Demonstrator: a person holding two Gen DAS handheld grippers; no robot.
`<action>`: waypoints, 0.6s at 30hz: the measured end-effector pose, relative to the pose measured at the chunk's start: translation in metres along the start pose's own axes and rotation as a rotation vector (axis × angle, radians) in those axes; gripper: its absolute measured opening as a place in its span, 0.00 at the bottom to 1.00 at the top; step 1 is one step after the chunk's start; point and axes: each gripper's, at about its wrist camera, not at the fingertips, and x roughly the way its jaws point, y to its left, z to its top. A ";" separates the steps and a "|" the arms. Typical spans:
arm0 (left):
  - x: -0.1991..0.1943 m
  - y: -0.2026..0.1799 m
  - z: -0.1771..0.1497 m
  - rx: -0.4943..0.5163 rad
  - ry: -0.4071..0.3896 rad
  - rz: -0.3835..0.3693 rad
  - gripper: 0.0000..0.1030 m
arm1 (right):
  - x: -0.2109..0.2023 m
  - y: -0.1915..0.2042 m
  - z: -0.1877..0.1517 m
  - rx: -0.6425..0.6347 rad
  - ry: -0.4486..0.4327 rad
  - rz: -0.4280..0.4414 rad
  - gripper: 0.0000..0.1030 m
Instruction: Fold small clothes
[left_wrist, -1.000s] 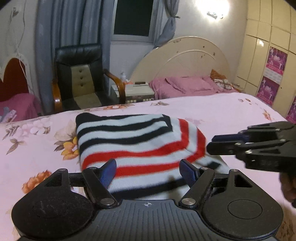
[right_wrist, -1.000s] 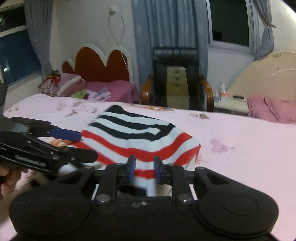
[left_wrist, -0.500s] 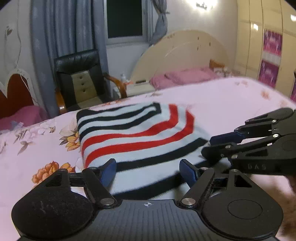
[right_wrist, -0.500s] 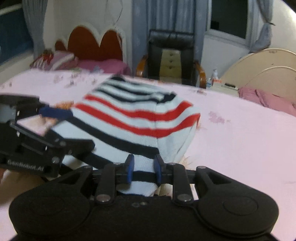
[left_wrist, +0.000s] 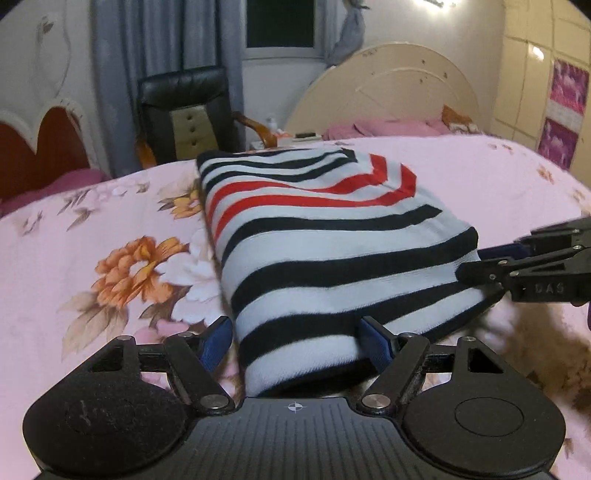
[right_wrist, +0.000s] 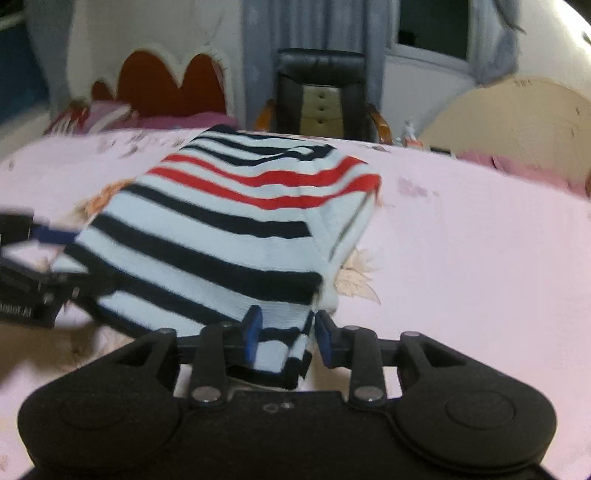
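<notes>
Pinching the striped sweater (right_wrist: 221, 236) corner, my right hand-held gripper (right_wrist: 286, 334) reads "DAS"; left hand-held gripper (left_wrist: 295, 338) gapes wide; sweater runs lengthwise away across the bed (left_wrist: 110, 221).

Left gripper (left_wrist: 295, 341), lower centre of its own view: matte black ribbed body, two rounded lobes, silver pivot screws, blue fingertip pads (left_wrist: 375, 343), a small white crosshair mark. Right gripper (right_wrist: 284, 334), lower centre of its view: same black shell and blue pads; at the left view's right edge, raised lettering on its side
</notes>
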 end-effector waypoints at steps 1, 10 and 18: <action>-0.005 0.002 -0.001 -0.005 -0.012 0.006 0.73 | -0.005 -0.002 0.002 0.028 -0.002 0.001 0.32; -0.012 0.057 0.002 -0.264 -0.013 -0.111 0.91 | -0.036 -0.068 0.005 0.446 -0.065 0.199 0.73; 0.039 0.110 0.012 -0.586 0.031 -0.335 0.89 | 0.033 -0.127 0.010 0.732 0.037 0.404 0.70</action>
